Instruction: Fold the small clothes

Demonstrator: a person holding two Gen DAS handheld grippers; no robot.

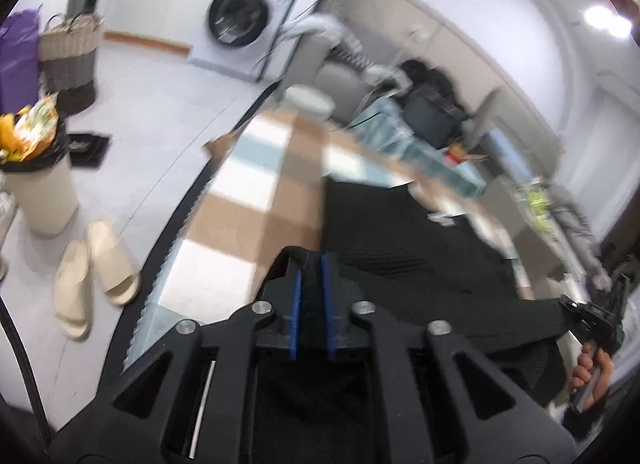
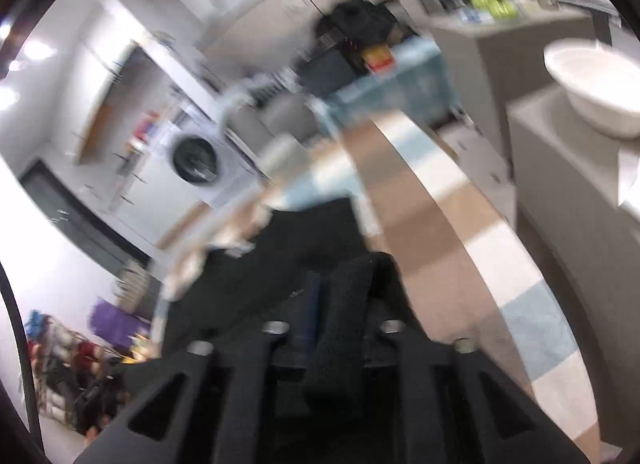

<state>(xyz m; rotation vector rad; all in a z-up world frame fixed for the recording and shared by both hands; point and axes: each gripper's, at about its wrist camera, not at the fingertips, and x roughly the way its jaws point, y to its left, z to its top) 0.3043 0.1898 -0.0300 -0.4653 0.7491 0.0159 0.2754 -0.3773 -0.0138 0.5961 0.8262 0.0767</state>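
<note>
**Both grippers hold the black garment over the checked table**

While the black garment lies spread on the checked tablecloth, the left gripper pinches one edge of it at six o'clock, its blue pads pressed on the cloth. Seen from the right wrist, the right gripper has a thick fold of the same garment between its fingers. A washing machine stands at eleven o'clock.

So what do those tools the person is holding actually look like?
Both are matt black plastic, angular, with triangular cut-outs and round silver bolt heads. The left tool has two fingers lined with bright blue ridged pads. The right tool looks the same, though it is blurred.
</note>
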